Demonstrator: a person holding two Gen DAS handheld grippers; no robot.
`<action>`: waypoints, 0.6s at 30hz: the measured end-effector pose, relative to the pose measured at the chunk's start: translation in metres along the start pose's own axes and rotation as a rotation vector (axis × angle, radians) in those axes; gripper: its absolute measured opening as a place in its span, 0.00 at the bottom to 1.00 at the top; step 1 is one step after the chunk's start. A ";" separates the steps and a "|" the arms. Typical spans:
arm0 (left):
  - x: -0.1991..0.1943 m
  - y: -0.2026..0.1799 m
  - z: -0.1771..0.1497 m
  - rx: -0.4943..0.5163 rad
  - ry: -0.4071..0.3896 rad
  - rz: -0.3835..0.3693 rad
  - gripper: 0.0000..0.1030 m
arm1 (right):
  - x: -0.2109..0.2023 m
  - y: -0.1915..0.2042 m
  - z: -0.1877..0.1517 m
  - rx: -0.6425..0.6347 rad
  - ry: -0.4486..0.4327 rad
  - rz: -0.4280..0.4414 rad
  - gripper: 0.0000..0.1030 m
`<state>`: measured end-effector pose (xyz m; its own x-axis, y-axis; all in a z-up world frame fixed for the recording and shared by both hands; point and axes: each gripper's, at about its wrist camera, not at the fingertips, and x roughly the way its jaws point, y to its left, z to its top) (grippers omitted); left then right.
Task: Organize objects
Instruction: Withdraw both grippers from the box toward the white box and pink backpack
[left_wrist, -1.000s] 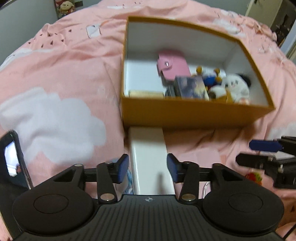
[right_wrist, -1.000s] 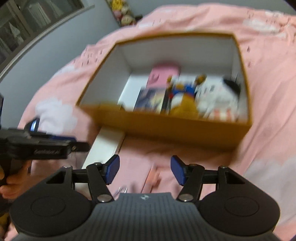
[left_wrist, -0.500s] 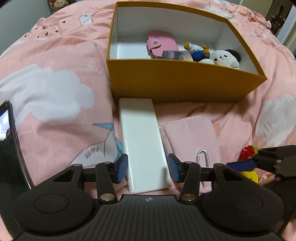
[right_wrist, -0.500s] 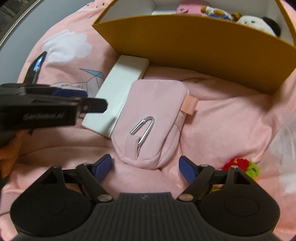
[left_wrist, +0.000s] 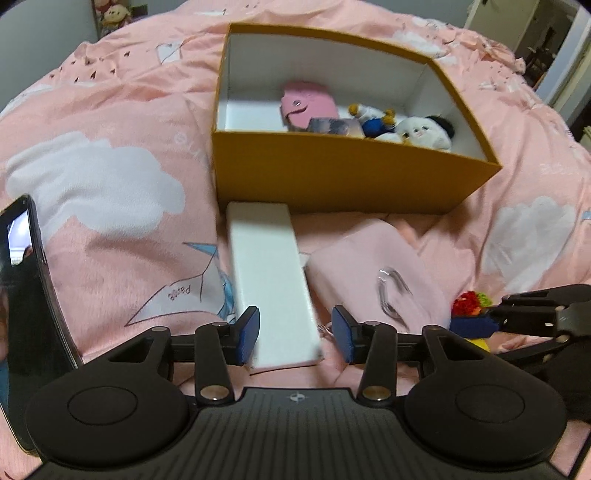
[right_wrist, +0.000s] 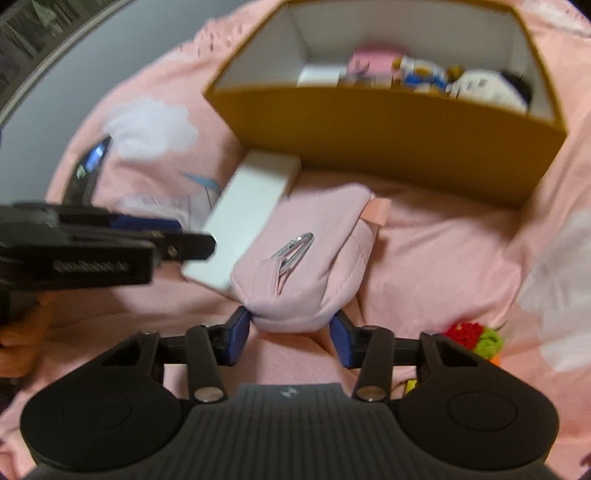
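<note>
A long white box (left_wrist: 266, 273) lies on the pink bedcover in front of the orange storage box (left_wrist: 351, 173). Its near end sits between the fingers of my left gripper (left_wrist: 295, 338), whose jaws are closing; a gap still shows at the right pad. Beside it lies a pink pouch (right_wrist: 306, 251) with a silver carabiner (right_wrist: 295, 247). My right gripper (right_wrist: 290, 332) is closing and both pads press on the pouch's near end. In the right wrist view the white box (right_wrist: 247, 210) and the orange box (right_wrist: 388, 133) lie beyond.
The orange box holds a pink wallet (left_wrist: 308, 105), a white plush (left_wrist: 424, 133) and a duck plush (left_wrist: 373, 120). A phone (left_wrist: 26, 295) stands at the far left. A red and green knitted toy (right_wrist: 476, 336) lies right of the pouch. A hand holds the left gripper.
Both grippers drew back from over the orange box and came down to the things in front. The right jaws opened wide, then closed on the pouch. The left jaws narrowed around the white box.
</note>
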<state>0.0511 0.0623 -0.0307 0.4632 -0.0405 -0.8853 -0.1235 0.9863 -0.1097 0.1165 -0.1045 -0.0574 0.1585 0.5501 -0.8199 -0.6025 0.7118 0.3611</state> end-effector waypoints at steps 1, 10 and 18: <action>-0.002 -0.001 0.000 0.003 -0.006 -0.006 0.46 | -0.005 0.000 0.001 0.011 -0.011 0.006 0.10; -0.005 -0.016 -0.004 0.072 -0.016 -0.079 0.42 | -0.012 0.000 0.026 0.040 -0.122 0.065 0.03; 0.008 -0.015 0.012 0.045 -0.107 -0.056 0.36 | -0.008 0.011 0.052 -0.041 -0.224 -0.001 0.13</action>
<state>0.0670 0.0486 -0.0310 0.5599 -0.0807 -0.8246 -0.0566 0.9892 -0.1352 0.1489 -0.0785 -0.0233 0.3262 0.6361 -0.6993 -0.6327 0.6965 0.3385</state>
